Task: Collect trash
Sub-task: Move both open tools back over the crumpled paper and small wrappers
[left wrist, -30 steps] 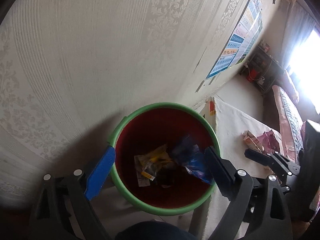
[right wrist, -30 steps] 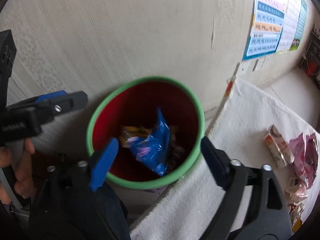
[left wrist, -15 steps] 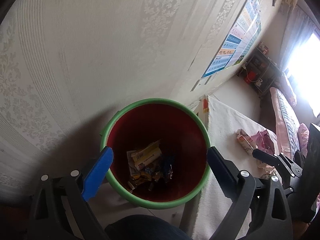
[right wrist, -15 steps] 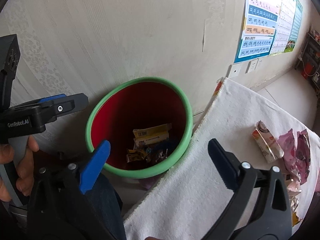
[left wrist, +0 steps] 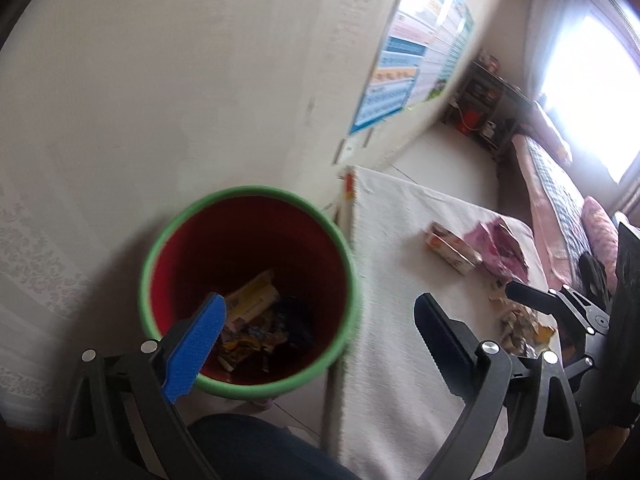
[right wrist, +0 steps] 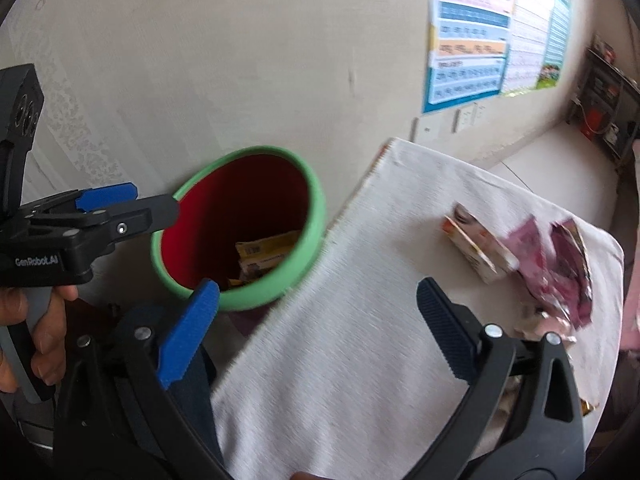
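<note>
The trash still to collect lies on the far right of the white cloth [right wrist: 360, 320]: a small carton [right wrist: 476, 248], pink wrappers [right wrist: 560, 272] touching it, and little scraps [left wrist: 524, 324] nearer to me. The bin [right wrist: 316, 208], red inside with a green rim, stands on the left, just beside the cloth's edge and against the wall [right wrist: 200, 60]. It already has wrappers at the bottom.

My right gripper [right wrist: 316, 320] is spread wide with nothing between its jaws. My left gripper [left wrist: 316, 332] is spread too, and empty, with its blue jaw over the bin.

I think the next job is to fetch more trash. To do it well, I would go for the carton, because it is stiff and stands apart on its near side. I would come down with one jaw on each long side, not catching the cloth. The thin wrappers may slip, so I would pinch them in the middle.
</note>
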The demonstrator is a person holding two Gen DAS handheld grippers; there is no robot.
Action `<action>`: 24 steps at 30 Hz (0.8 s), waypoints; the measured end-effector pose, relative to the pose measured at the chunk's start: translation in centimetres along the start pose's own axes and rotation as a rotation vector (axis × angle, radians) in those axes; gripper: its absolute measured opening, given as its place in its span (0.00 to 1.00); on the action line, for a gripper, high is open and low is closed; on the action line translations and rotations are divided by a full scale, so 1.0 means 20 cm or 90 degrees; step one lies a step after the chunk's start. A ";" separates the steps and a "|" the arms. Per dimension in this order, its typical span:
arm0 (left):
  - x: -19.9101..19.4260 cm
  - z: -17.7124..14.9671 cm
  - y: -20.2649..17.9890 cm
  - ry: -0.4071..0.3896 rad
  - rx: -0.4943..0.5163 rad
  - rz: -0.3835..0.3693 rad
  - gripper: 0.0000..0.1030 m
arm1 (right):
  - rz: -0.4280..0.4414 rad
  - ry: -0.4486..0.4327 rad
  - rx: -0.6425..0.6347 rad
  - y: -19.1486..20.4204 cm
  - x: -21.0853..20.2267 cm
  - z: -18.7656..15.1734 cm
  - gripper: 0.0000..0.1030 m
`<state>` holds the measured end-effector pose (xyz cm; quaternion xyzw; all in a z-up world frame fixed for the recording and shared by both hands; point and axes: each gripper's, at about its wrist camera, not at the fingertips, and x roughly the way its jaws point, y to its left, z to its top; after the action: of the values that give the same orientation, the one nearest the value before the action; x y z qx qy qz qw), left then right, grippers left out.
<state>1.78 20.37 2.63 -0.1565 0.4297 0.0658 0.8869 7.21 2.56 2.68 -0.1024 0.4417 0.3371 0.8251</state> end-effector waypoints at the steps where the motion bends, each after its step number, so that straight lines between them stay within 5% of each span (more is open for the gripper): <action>1: 0.00 -0.01 -0.05 0.002 0.008 -0.004 0.88 | -0.004 0.000 0.004 -0.03 -0.01 -0.02 0.95; 24: 0.24 -0.20 -0.86 0.066 0.142 -0.129 0.88 | -0.157 0.025 0.175 -0.97 -0.42 -0.58 0.95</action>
<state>6.24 2.77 0.33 -0.1029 0.4614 -0.0806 0.8775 8.90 -21.46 0.10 -0.0485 0.4840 0.1679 0.8574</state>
